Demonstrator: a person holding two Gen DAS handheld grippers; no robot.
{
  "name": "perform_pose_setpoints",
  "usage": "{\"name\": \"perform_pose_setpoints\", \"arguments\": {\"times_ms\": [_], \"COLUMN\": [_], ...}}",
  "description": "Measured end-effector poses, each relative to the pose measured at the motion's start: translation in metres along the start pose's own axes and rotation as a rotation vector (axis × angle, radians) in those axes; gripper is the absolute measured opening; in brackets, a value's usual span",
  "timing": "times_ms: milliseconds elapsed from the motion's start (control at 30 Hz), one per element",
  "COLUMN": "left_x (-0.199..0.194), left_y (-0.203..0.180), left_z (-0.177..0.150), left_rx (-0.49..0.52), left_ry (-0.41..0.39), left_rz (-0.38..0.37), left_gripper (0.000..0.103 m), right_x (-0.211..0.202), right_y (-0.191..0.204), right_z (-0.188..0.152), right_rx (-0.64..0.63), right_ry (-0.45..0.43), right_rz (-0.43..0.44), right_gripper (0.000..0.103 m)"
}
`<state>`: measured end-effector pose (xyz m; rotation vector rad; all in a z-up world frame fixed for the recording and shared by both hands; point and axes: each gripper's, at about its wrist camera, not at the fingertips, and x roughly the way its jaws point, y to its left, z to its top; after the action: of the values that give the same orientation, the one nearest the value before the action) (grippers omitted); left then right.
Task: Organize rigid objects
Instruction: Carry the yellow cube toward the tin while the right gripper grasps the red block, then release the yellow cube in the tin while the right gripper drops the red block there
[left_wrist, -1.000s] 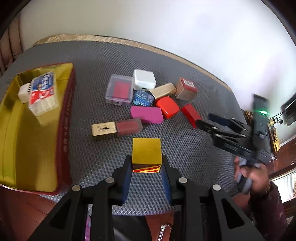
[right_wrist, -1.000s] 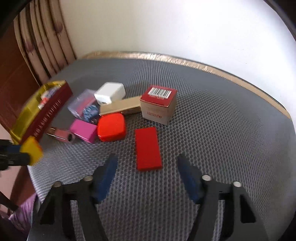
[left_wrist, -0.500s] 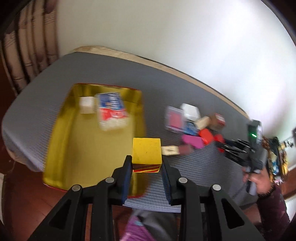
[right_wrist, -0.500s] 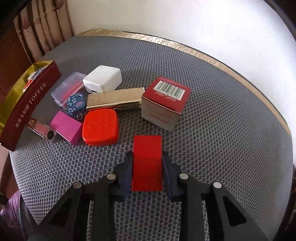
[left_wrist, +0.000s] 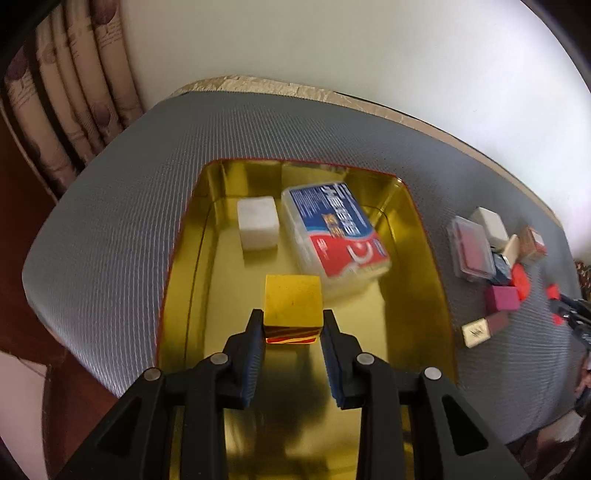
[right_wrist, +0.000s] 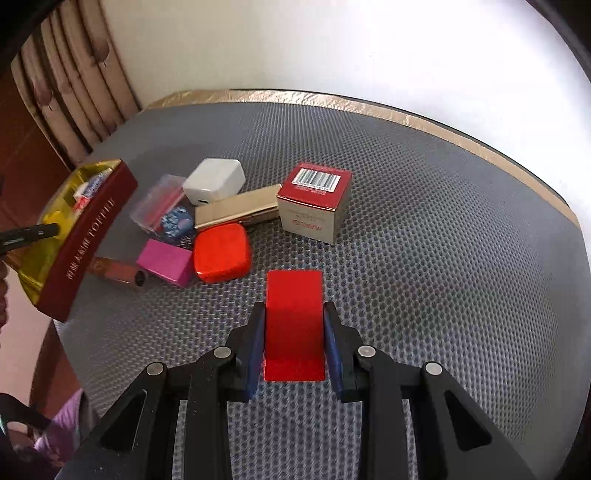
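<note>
Two grippers, each holding a block

The left gripper (left_wrist: 292, 325) squeezed a yellow block (left_wrist: 292, 304) over the gold tin (left_wrist: 424, 258); its underside was hidden. The right gripper (right_wrist: 294, 325) pinched a flat red block (right_wrist: 294, 321) at lower centre. The blurry pile (left_wrist: 495, 254) at right was hard to make out.
</note>
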<state>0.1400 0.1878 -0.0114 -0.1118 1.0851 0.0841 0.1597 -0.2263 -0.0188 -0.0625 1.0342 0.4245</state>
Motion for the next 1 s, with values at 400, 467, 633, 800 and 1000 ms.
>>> {"name": "perform_pose_setpoints", "arguments": {"times_ms": [400, 467, 633, 800, 1000], "left_x": [0.007, -0.014, -0.087, -0.126, -0.142], "left_y": [0.008, 0.01, 0.02, 0.028, 0.027], "left_z": [0.019, 0.013, -0.034, -0.091, -0.117], "left_rx": [0.012, -0.022, -0.163, -0.232, -0.219], "left_ry": [-0.023, -0.07, -0.219, -0.256, -0.308], "left_rz": [-0.014, -0.036, 0.077, 0.196, 0.258], "left_gripper": [0.035, 0.035, 0.042, 0.044, 0.044], "right_x": [-0.032, -0.039, -0.047, -0.033, 0.018], "right_y": [0.038, 0.052, 0.114, 0.206, 0.307], "right_z": [0.019, 0.025, 0.048, 0.073, 0.088], "right_rx": [0.007, -0.003, -0.072, -0.175, -0.252], "right_ry": [-0.061, -0.075, -0.093, -0.048, 0.08], "right_rz": [0.093, 0.126, 0.267, 0.438, 0.509], "right_gripper": [0.027, 0.027, 0.027, 0.027, 0.027]}}
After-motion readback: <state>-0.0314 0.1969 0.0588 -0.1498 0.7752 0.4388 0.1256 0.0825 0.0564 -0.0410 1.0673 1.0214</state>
